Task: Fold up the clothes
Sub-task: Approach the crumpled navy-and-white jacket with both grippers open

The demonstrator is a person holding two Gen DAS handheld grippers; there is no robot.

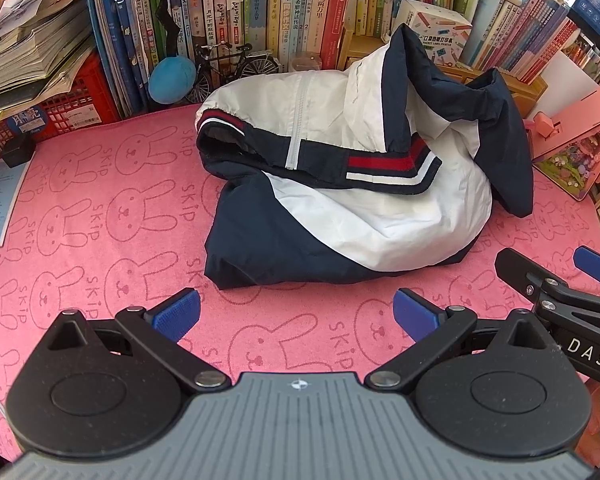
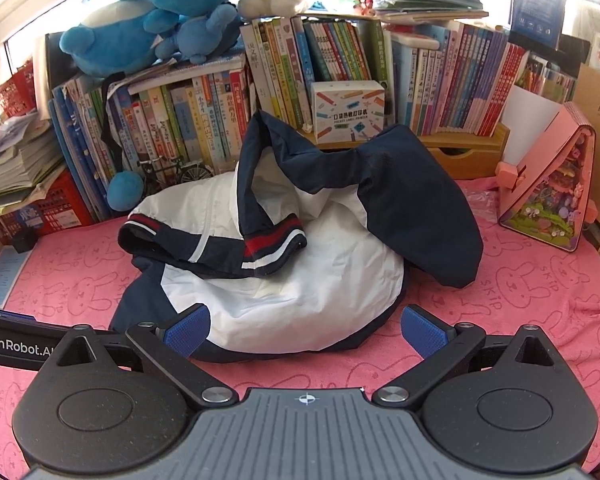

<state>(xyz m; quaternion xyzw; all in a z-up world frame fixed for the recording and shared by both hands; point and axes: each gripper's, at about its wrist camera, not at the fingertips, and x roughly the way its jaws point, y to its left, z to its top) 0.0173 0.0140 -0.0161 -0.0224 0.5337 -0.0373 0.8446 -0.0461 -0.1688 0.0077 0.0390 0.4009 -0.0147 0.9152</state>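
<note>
A navy and white jacket with red and white striped bands lies in a loose heap on the pink rabbit-print towel; a navy sleeve droops over its right side. In the right wrist view the same jacket fills the middle. My left gripper stands open just short of the jacket's near hem, nothing between its blue pads. My right gripper is open too, its left pad over the jacket's near edge. The right gripper's fingers also show at the right edge of the left wrist view.
Rows of books line the back, with a red crate under paper stacks at the left, a blue plush ball and a model bicycle. A pink wooden stand sits at the right, a blue sheet at the left edge.
</note>
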